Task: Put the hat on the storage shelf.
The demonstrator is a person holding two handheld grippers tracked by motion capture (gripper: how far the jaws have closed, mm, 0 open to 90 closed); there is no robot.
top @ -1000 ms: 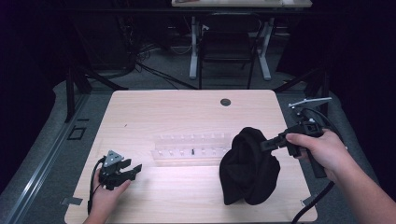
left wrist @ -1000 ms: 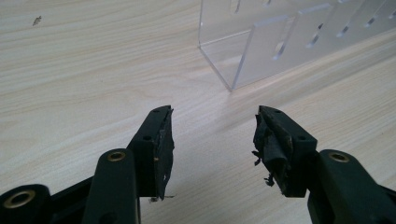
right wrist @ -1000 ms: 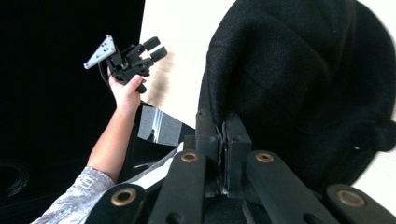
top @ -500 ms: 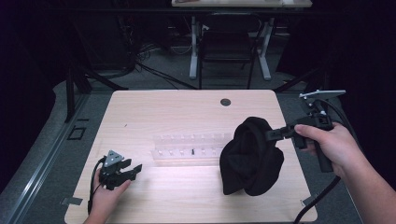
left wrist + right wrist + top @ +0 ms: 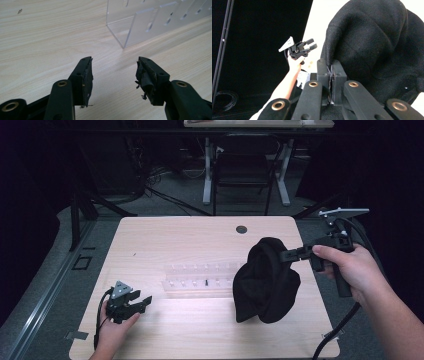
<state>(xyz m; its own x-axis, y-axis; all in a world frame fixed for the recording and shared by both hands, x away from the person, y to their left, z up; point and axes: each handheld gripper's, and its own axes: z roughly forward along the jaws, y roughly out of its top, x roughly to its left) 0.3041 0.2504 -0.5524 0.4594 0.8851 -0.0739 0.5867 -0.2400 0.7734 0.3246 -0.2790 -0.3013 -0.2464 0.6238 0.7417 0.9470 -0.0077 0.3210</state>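
The right gripper (image 5: pixel 289 255) is clamped on a fold near the top of a black cloth (image 5: pixel 267 282), its jaws pressed together with only fabric between them, as the right gripper view confirms (image 5: pixel 331 75). The cloth (image 5: pixel 372 42) hangs from this pinch above the right half of the wooden bench (image 5: pixel 165 237); its lower bulk sags toward the bench top, and whether the bottom edge touches the wood cannot be told. Its left side overlaps the right end of a clear plastic rack (image 5: pixel 200 280), which lies across the middle of the bench. The left gripper (image 5: pixel 131 304) rests low on the bench near the front left corner, well apart from the cloth, with its jaws spread wide and nothing between them (image 5: pixel 113 75); the near corner of the rack (image 5: pixel 140 23) stands just ahead of it. The grasp and the lift appear done. What seems to remain is carrying the cloth to wherever it belongs, spreading or folding it, and letting go. The left gripper has no share in the hold yet; if the cloth is to be opened out or folded, it would probably need to take a second edge.
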